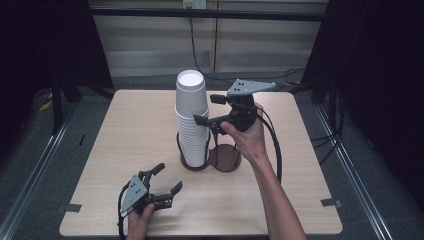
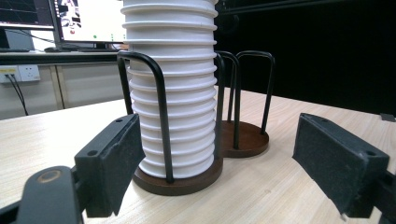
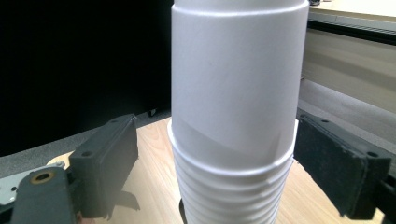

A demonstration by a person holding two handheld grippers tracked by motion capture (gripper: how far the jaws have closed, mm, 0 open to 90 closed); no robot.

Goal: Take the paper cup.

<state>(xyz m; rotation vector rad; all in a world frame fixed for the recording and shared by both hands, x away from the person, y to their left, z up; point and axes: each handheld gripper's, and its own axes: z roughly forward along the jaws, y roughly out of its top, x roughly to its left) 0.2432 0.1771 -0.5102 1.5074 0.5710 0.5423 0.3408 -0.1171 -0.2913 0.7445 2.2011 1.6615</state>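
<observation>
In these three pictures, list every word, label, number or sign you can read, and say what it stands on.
None can be read.
The monitors behind the table show writing too small and blurred to read.
The stack of white cups bears no print.
The cup holder bears no label.
The left tongs and right tongs bear no lettering, both open.

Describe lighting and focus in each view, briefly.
High view: table evenly lit, surroundings dark, cup stack bright white. Left gripper view: cup stack and wire holder sharp, monitor overexposed. Right gripper view: top cup softly blurred, black backdrop at left.
</observation>
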